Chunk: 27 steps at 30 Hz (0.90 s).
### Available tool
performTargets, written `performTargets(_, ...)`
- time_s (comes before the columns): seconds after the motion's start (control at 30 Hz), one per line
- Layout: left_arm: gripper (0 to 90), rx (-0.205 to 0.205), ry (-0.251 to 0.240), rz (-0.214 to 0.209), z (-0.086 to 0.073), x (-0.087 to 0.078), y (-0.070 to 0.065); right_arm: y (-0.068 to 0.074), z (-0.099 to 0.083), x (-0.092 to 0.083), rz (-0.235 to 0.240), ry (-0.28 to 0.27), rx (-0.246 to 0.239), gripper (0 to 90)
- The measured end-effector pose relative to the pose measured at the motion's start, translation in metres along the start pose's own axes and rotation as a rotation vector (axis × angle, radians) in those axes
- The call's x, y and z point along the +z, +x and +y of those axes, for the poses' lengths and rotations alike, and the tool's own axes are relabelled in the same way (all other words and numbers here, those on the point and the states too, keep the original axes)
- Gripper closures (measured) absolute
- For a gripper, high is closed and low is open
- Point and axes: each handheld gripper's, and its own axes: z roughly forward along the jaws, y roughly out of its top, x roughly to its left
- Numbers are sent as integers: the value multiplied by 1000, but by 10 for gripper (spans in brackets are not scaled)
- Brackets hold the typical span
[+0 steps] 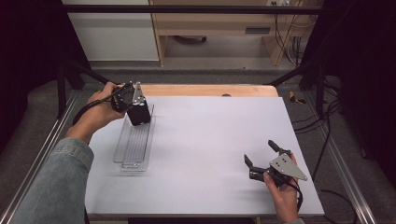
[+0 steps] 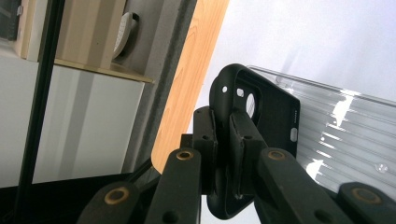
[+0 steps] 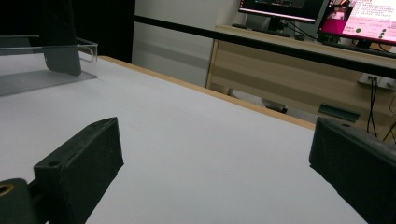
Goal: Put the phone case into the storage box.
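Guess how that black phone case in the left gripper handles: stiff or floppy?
Probably flexible: the black phone case looks like a thin, matte, rubbery shell. Likely light, since the left gripper holds it by one edge without visible sag. The matte surface suggests little slip above the clear tray.

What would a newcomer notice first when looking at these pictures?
First, the black rubbery phone case, clamped in the left tongs over the far end of the long ribbed clear plastic tray at the table's left. Then the right tongs, jaws wide apart with nothing between them, at the near right of the white table sheet.
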Motion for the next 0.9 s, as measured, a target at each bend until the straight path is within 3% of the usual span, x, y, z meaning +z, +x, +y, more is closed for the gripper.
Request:
performTargets(0.27, 815, 8, -14, 17, 2, 6, 3, 0, 0, 1, 0, 1, 0, 27)
performTargets(0.37, 812, 50, -23, 29, 2, 8, 4, 0, 0, 0, -1, 1, 3, 27)
performTargets(0.5, 809, 72, -30, 48, 4, 11, 4, 0, 0, 0, -4, 1, 4, 26)
performTargets(0.9, 797, 105, -14, 71, 7, 15, 4, 0, -1, 1, 1, 5, 2, 26)
